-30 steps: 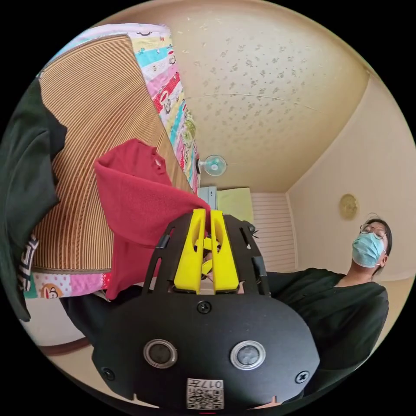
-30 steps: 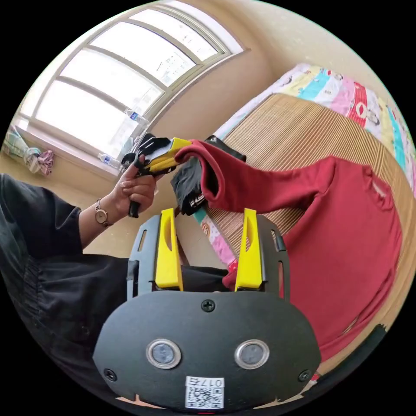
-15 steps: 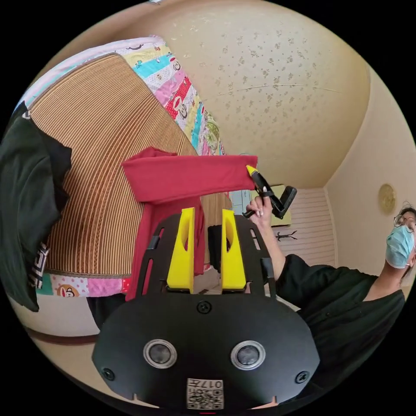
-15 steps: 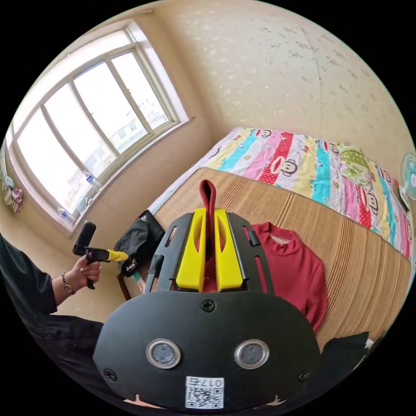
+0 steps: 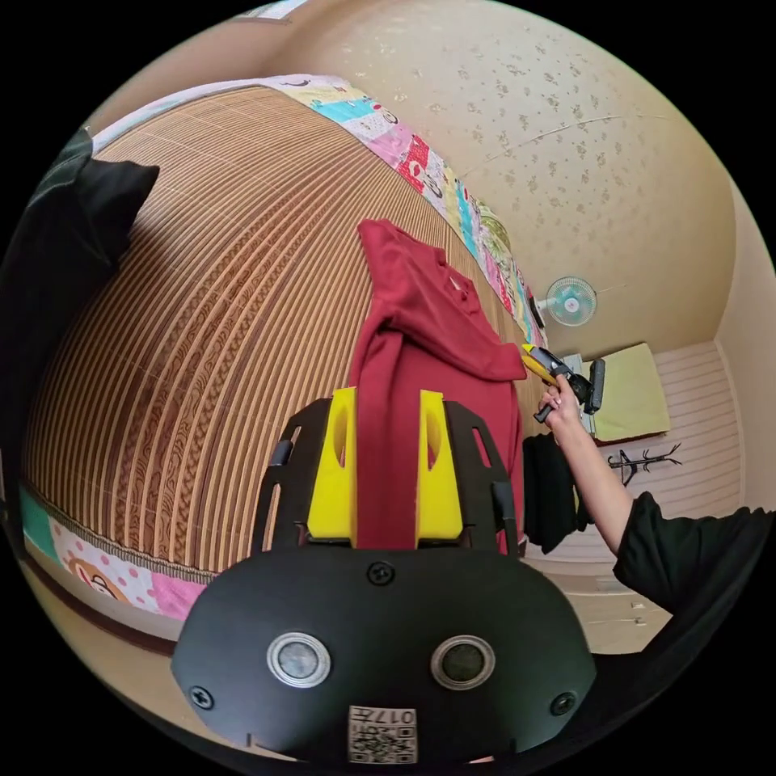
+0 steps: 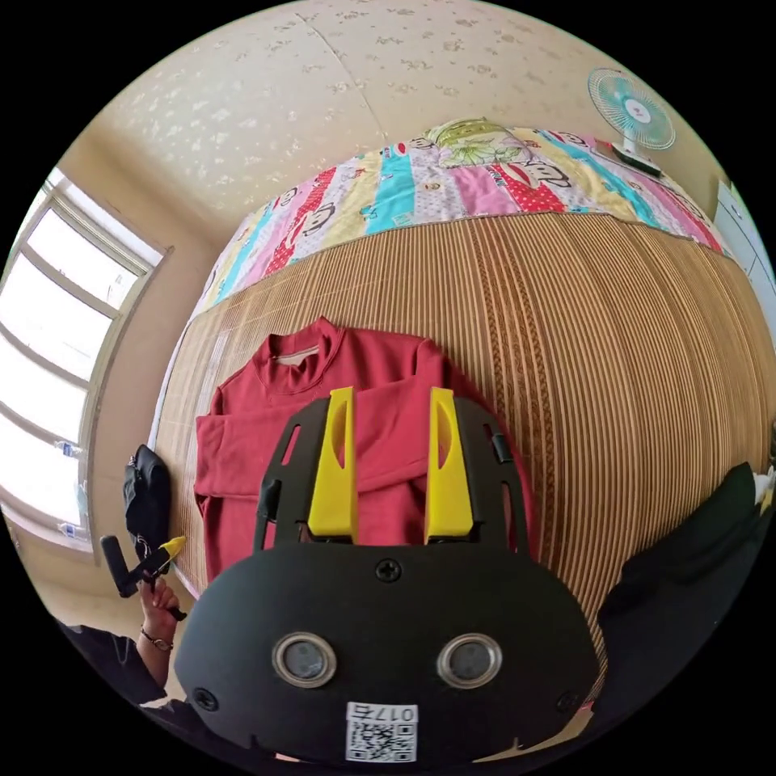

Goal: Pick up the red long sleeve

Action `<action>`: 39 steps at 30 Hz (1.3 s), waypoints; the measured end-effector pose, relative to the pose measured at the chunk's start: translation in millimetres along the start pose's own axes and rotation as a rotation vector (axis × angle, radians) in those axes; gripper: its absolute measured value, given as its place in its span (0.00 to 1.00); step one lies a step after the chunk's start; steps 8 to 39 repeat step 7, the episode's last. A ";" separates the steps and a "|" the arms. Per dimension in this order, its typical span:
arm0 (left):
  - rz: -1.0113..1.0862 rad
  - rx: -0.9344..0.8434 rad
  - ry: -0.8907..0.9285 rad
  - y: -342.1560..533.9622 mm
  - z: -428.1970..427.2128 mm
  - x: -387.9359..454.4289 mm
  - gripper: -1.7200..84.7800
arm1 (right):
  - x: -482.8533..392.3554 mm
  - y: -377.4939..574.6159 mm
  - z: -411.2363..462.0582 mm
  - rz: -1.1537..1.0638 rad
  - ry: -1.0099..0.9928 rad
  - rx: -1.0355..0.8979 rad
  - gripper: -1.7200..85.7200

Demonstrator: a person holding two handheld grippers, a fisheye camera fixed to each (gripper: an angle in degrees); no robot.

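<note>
Both claws stand open, jaws apart: the left claw (image 5: 386, 404) has a red sleeve running between its jaws without visible pressure, and the right claw (image 6: 391, 404) hovers empty above the red long sleeve (image 6: 242, 436), which lies flat on the bed's mat (image 6: 614, 347) just beyond it. Soft, light and floppy, it looks likely to sag; pinching the shoulders or collar seems best.

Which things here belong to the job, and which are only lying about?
For the job:
- red long sleeve shirt
- left hand-held gripper
- right hand-held gripper

Only lying about:
- black garment
- woven bed mat
- cartoon quilt
- fan
</note>
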State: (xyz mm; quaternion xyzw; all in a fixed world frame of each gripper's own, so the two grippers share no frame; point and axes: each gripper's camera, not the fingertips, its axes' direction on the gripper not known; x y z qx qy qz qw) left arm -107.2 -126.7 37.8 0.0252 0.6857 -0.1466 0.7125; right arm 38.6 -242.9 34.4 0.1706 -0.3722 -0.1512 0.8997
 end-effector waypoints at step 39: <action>0.098 -0.055 -0.153 29.5 41.9 -34.4 0.08 | -71.0 92.2 -45.2 -0.204 0.174 0.134 0.17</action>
